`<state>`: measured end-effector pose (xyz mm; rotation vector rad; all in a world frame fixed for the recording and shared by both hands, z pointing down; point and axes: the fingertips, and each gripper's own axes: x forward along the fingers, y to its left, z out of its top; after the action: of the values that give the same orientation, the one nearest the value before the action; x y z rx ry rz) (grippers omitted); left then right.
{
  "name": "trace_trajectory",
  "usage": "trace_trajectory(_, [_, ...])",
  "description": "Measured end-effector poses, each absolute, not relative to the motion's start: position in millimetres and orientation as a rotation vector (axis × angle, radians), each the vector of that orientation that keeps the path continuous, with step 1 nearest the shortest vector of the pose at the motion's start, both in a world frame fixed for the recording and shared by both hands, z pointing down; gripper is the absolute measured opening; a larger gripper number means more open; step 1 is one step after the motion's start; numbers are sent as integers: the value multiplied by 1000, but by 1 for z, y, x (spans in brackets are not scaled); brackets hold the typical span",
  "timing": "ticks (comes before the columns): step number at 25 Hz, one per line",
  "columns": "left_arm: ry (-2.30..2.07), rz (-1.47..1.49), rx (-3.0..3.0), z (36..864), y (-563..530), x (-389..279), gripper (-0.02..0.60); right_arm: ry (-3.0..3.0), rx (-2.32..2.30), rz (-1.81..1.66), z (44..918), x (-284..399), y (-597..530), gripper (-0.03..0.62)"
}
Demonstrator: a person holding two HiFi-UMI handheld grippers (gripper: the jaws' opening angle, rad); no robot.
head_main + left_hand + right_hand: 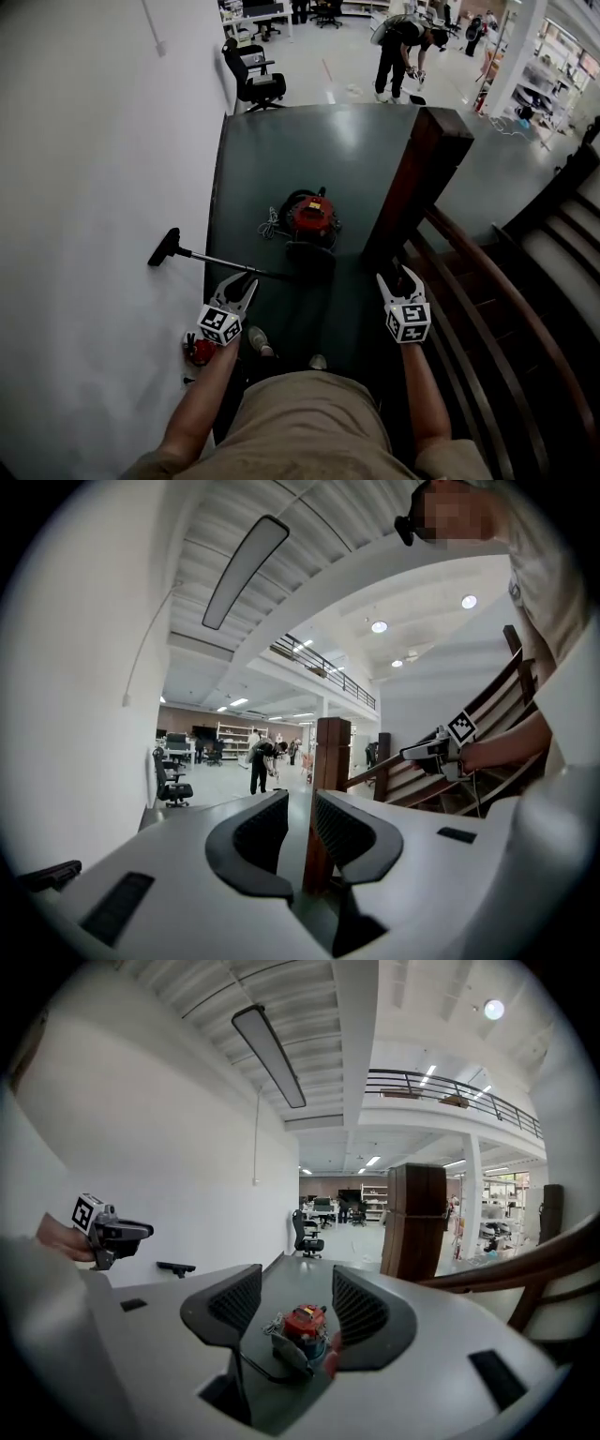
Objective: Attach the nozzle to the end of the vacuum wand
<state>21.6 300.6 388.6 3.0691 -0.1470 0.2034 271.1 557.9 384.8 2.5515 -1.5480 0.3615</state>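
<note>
Both empty — left claw [246, 281] narrowly apart, right claw [398, 278] wider. The wand [220, 262] looks stiff and light, probably best clamped on its tube near the nozzle [165, 247].

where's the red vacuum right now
In the head view, the red vacuum sits on the dark floor, just left of the wooden post, with the wand lying to its lower left.

Beige shirt [309, 427]; white left gripper [234, 283], right gripper [398, 277]
</note>
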Motion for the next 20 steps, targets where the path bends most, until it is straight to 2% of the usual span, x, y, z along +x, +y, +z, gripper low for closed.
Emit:
trace_trajectory(9, [-59,402,2960,471,340,69,100,-1637,2388,372,467,242,513,204])
trace_trajectory(16, [-31,451,2905,484,355,71,100,-1650,2280,468,489,220,507,204])
trace_trajectory(17, [-23,456,2903,484,356,72,100,-1649,2272,474,489,220,507,193])
trace_trajectory(18, [-14,460,2903,483,356,74,100,-1648,2271,478,488,219,507,152])
trace_trajectory(20, [4,461,2901,480,357,76,100,-1651,2288,491,485,218,508,138])
